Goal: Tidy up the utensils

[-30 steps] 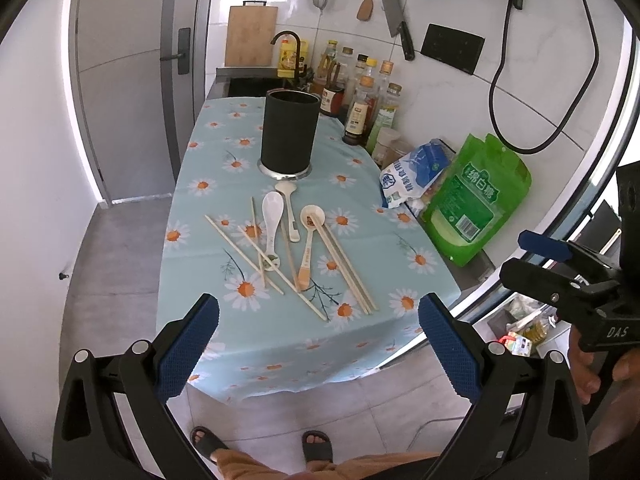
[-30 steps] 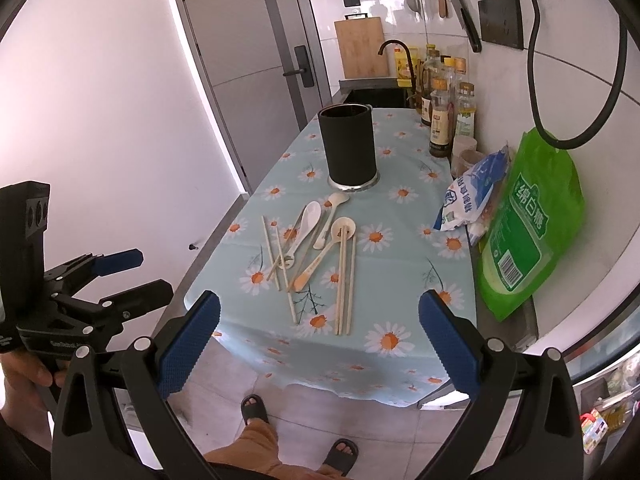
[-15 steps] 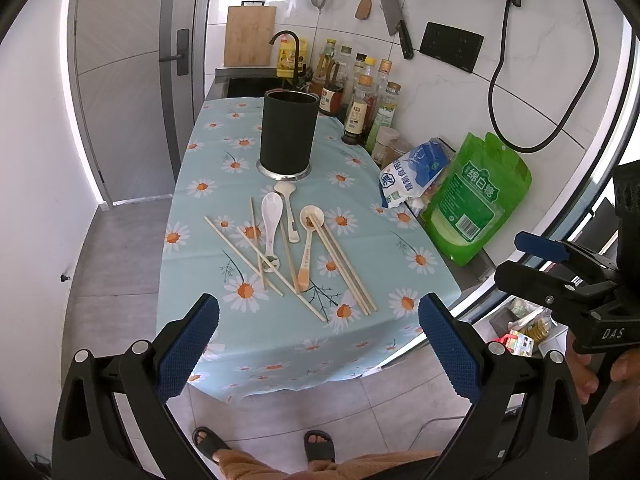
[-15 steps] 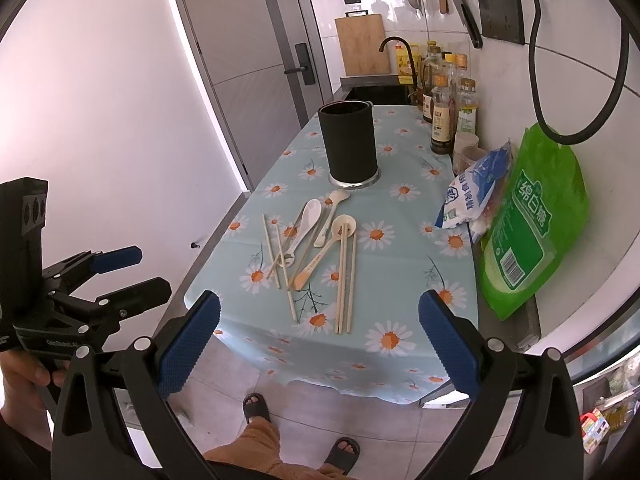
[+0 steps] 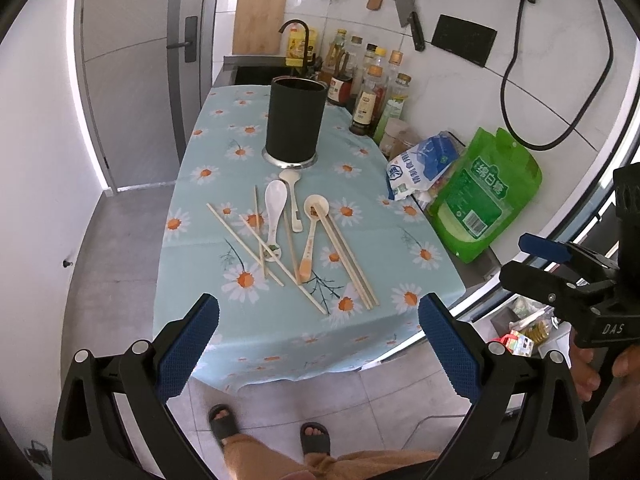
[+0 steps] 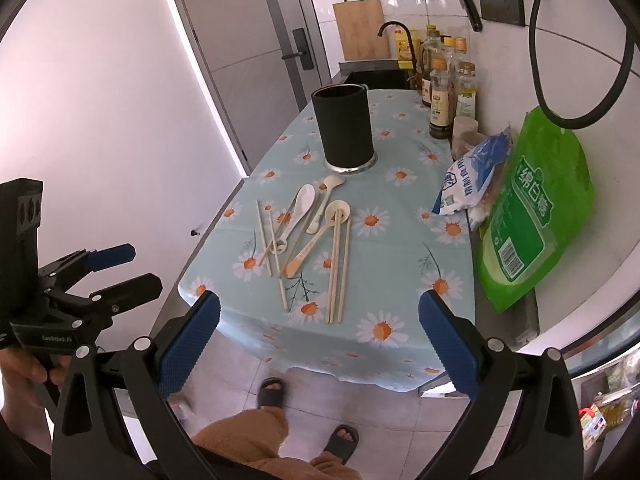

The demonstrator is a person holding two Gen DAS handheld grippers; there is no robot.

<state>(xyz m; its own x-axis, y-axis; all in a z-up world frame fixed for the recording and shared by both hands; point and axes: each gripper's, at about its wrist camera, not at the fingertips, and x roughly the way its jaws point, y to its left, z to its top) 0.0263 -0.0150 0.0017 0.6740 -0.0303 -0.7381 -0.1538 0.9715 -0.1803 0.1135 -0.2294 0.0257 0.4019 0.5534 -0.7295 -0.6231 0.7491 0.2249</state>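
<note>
From the left wrist view, the left tongs [image 5: 318,354] stand wide and empty, short of the desk [image 5: 280,332] under its daisy-print cloth, where the utensils lie loose in front of the upright black cylindrical holder [image 5: 295,128]: a white ceramic spoon [image 5: 274,216], a cream plastic spoon with an orange handle tip [image 5: 311,236] and several pale wooden chopsticks [image 5: 348,260], some crossing the spoons. The chopsticks look light, stiff and thin, likely to roll, so a pinch near mid-length seems safest; the glazed spoon is probably slippery and chippable, best taken by its handle. Against the earlier frames the layout is unchanged, and the camera has barely crept forward. From the right wrist view, the right tongs [image 6: 319,350] are equally wide and empty, off the desk's near edge, with the same utensils untouched and the view nearly the same as before.
</note>
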